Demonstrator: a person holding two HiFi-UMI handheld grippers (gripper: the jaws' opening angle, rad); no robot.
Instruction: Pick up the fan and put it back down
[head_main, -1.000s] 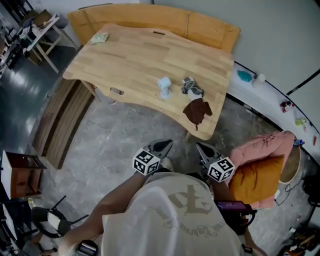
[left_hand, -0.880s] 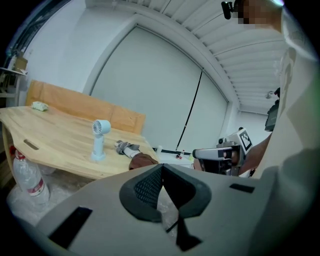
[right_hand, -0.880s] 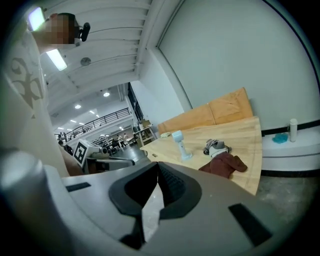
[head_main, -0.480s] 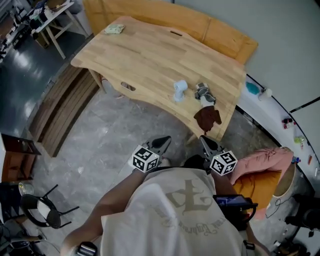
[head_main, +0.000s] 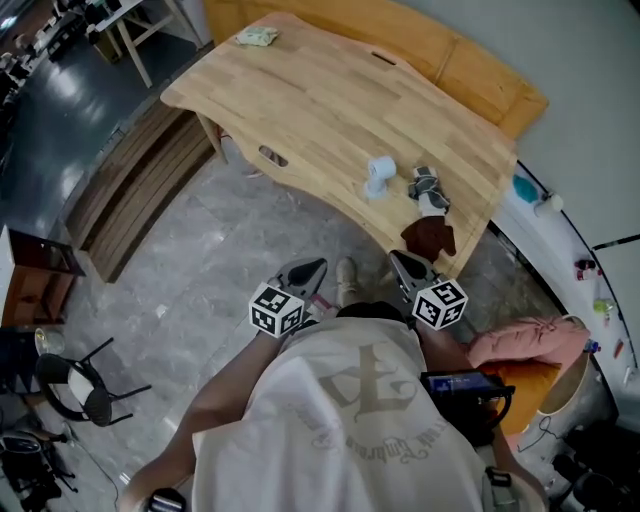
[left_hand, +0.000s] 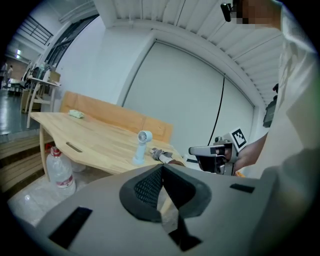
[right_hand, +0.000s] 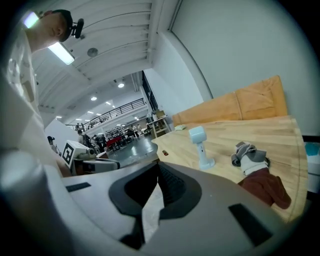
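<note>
Table (head_main: 300, 90) fills the upper head view. The bench (head_main: 470, 70) behind it is cut off at the top edge. Your shirt (head_main: 350, 420) covers the lower middle and hides most of your right arm. You hold left gripper (head_main: 308, 270) and right gripper (head_main: 402, 264) over the floor (head_main: 200, 280), short of the table. Both pairs of fingers are pressed together on nothing. Brown cloth (head_main: 430, 237) droops over the near table edge, its underside out of sight. Bundle (head_main: 427, 187) just behind it is grey-white and too crumpled to identify. Fan (head_main: 380, 176) stands upright on the table, left of the bundle, well apart from both grippers. Green item (head_main: 257, 36) at the far corner is too small to tell.
</note>
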